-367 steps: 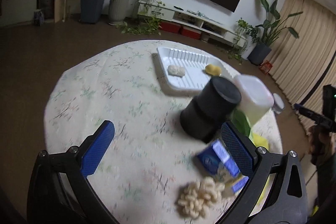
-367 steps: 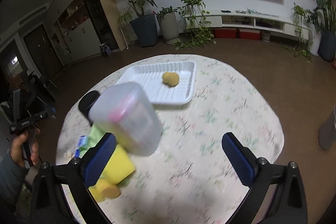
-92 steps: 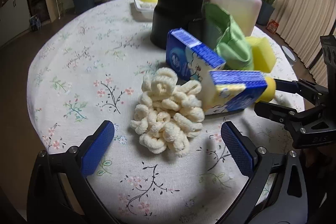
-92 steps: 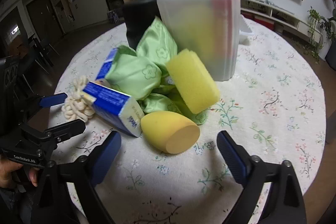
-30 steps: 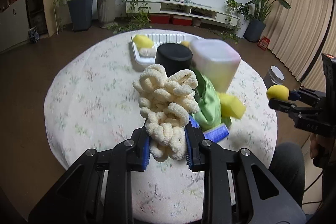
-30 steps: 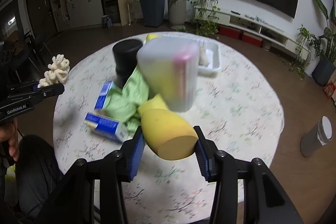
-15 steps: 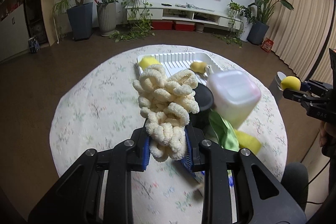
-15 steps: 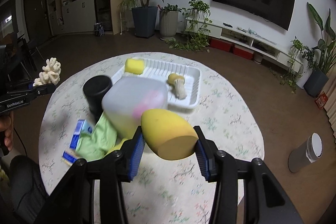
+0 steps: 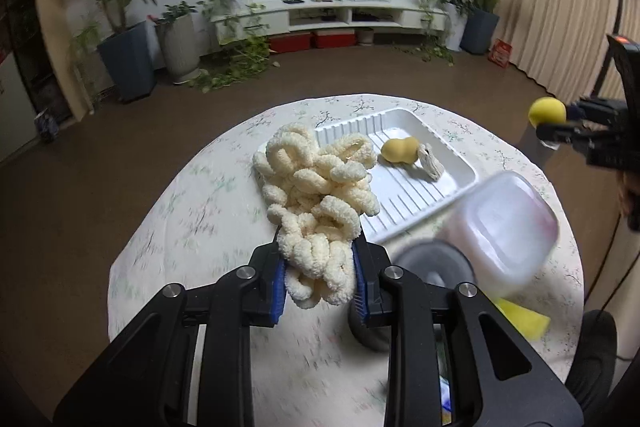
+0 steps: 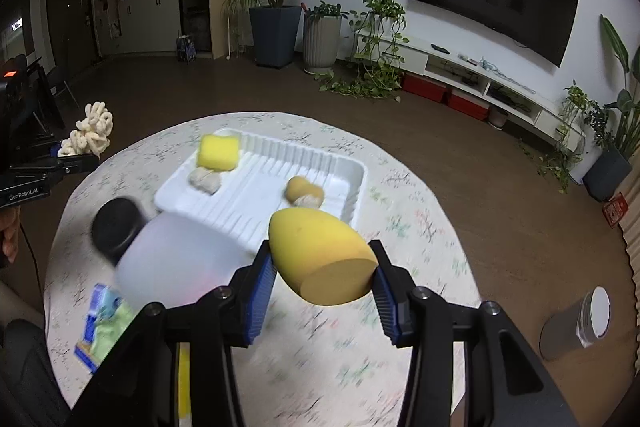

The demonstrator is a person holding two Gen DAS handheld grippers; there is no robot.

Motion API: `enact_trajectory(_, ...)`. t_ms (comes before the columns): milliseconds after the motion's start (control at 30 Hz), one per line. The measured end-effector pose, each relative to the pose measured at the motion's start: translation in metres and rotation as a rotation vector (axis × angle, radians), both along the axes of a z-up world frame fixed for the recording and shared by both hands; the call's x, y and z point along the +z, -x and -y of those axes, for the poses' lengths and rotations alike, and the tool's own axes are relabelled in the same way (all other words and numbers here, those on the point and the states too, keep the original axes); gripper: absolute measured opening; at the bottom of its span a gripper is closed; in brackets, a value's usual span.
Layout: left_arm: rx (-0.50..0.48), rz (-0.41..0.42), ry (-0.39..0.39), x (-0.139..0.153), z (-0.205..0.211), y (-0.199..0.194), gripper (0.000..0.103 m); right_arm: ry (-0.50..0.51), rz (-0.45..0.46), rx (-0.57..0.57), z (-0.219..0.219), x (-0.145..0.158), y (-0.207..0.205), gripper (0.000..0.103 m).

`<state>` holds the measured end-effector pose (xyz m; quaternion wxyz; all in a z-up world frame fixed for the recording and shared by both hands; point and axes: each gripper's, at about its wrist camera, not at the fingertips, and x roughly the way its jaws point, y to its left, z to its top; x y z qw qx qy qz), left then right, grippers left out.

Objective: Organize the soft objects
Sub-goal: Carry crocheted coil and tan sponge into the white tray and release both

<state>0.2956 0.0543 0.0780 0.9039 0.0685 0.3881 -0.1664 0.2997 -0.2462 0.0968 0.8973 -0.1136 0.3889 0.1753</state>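
Both grippers had carried their loads nearer the white tray [image 10: 352, 183]. Left gripper [image 9: 319, 277] pinched the cream chenille bundle [image 9: 316, 195]; right gripper [image 10: 320, 277] clamped the yellow egg sponge [image 10: 320, 259]. A translucent jug [image 10: 180, 263] and black cylinder [image 10: 116, 231] stood before the tray.

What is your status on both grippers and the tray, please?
Left gripper shut on chenille bundle. Right gripper shut on egg sponge. White tray ahead, unobstructed.

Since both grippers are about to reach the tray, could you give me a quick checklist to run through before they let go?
1. Left gripper shut on the cream chenille bundle: ok.
2. Right gripper shut on the yellow egg sponge: ok.
3. White tray has bare floor for both: ok.
4. Translucent container stands near the tray: cannot tell if it blocks.
5. Height above the tray: cannot tell.
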Motion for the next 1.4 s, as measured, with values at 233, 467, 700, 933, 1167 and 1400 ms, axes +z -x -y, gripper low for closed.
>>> enact_trajectory(233,-0.098,-0.068,-0.036,-0.031,0.021,-0.076,0.024,0.038,-0.04,0.077,-0.018,-0.018,-0.075,0.048)
enact_trajectory(467,-0.22,-0.139,-0.037,-0.055,0.06,-0.126,0.024,0.051,-0.121,0.169,-0.052,-0.054,-0.134,0.048)
enact_trajectory(700,-0.3,-0.211,-0.067,-0.087,0.085,-0.146,0.024,0.095,-0.182,0.19,-0.07,-0.093,-0.163,0.049)
enact_trajectory(933,-0.33,-0.248,-0.088,-0.107,0.097,-0.15,0.027,0.081,-0.22,0.133,-0.062,-0.115,-0.183,0.049)
enact_trajectory(1167,-0.313,-0.269,-0.098,-0.118,0.097,-0.152,0.041,0.066,-0.233,0.111,-0.058,-0.12,-0.19,0.051)
enact_trajectory(1400,-0.305,-0.264,-0.088,-0.119,0.096,-0.152,0.066,0.039,-0.232,0.084,-0.052,-0.122,-0.19,0.053)
